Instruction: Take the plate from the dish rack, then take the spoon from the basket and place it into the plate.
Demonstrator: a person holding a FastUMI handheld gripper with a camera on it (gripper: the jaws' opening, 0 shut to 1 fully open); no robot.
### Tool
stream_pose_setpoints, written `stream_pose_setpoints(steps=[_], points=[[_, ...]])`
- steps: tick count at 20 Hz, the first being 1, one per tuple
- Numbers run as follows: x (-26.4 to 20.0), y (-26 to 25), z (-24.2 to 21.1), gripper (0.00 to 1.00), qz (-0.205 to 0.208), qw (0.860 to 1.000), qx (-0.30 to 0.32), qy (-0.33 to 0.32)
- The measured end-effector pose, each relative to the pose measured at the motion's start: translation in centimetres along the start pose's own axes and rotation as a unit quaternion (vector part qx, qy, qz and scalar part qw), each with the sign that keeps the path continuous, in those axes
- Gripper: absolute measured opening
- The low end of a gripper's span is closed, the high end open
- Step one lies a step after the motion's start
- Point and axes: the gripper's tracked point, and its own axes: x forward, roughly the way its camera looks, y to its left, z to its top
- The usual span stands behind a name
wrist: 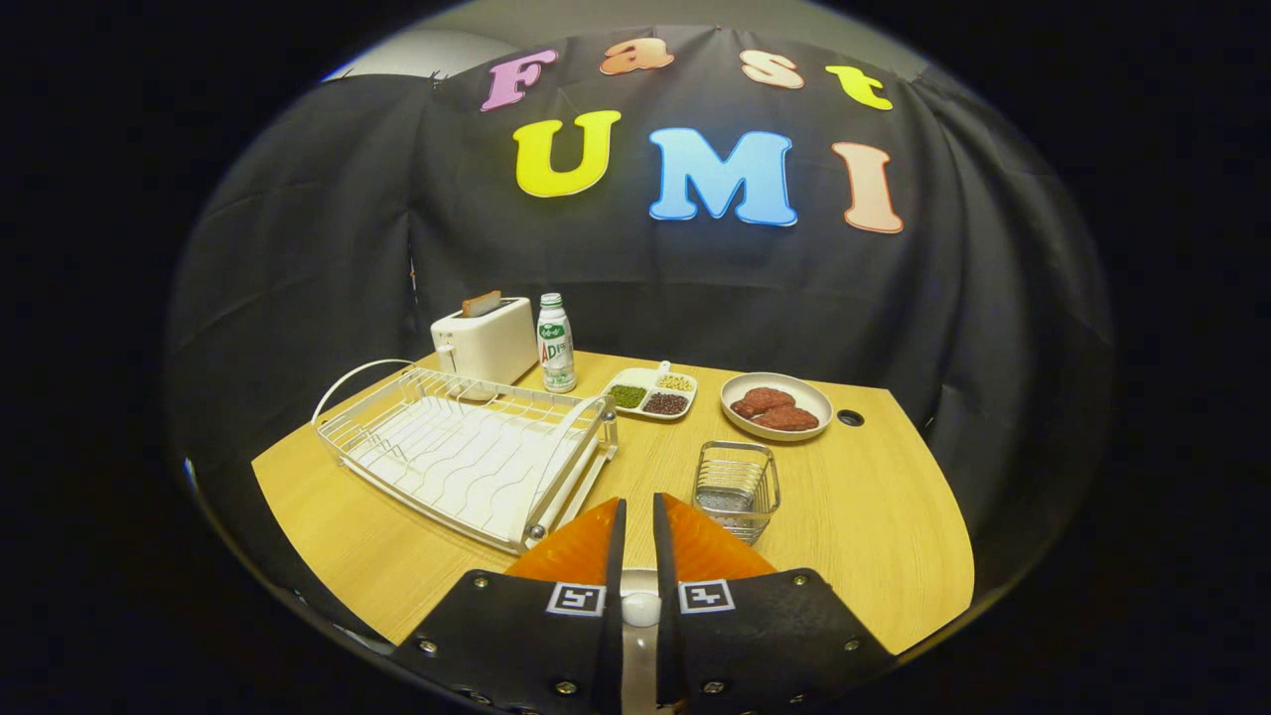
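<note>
Wooden table (874, 497) in black-cloth booth; tongs (635, 516) nearly closed, gripping an orange plate (581, 551). Dish rack (467, 452) left, wire basket (737, 487) just beyond.

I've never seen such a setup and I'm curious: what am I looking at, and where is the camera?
A person holds a hand-held two-finger gripper; the camera rides on it, looking along its fingers, which stand nearly together over an orange plate. Something white sits between them; whether it is gripped is unclear. On the wooden table lie a white wire dish rack, a small metal mesh basket, a white toaster, a white bottle, a divided dish of beans and a plate of brown patties.
</note>
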Motion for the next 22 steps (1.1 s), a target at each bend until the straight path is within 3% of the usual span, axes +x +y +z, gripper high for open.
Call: stream_pose_setpoints(steps=[5,8,11,22], points=[[1.6,0.4,-1.5,0.15,0.011,0.999,-0.006,0.040],[1.2,-1.2,-0.1,0.18,-0.002,1.000,0.004,0.025],[-0.6,-4.0,1.9,0.36,-0.035,0.999,0.012,0.001],[-12.4,-13.6,9.9,0.36,-0.154,0.977,0.051,-0.139]])
